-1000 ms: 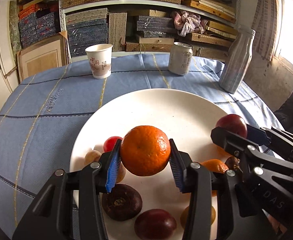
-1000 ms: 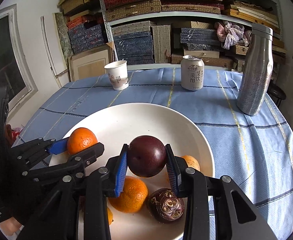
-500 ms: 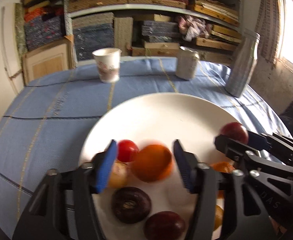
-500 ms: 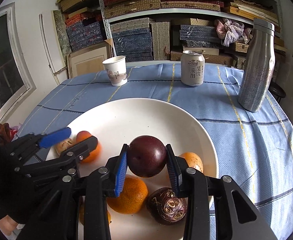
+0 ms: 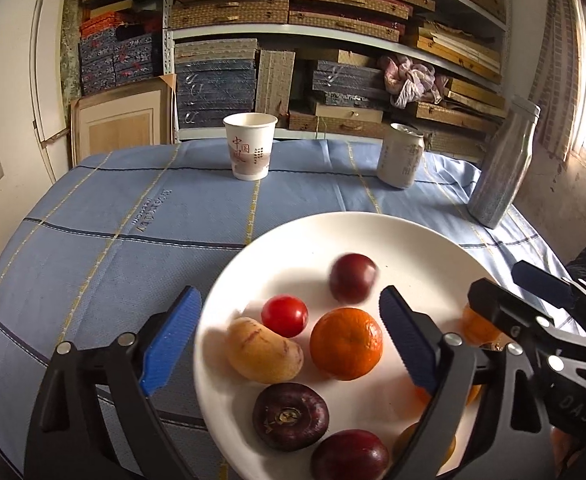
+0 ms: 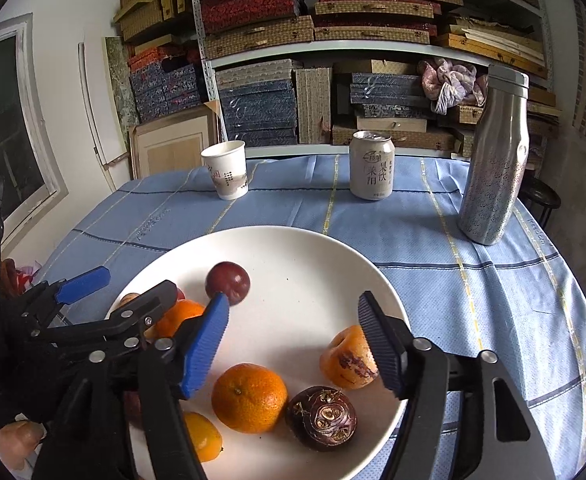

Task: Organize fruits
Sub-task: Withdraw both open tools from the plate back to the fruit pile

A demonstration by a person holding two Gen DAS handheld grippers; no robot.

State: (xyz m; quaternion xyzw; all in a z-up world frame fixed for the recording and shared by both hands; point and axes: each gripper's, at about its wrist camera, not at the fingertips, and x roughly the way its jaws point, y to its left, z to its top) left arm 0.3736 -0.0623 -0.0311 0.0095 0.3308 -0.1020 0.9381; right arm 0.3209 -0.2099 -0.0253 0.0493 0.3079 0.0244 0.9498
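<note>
Orange mandarin (image 5: 346, 343) lies on the plate (image 5: 413, 240) between the just-opened, wide left gripper (image 5: 289, 344) jaws, untouched.

Your tabletop (image 6: 473, 280) is covered by a light blue cloth with thin yellow and dark stripes. Directly on it you have a large white round plate (image 6: 313, 248) near you; farther back stand a white printed paper cup (image 6: 225, 174), a pale drink can (image 6: 371, 165), and a tall silver patterned metal bottle (image 6: 493, 160).
</note>
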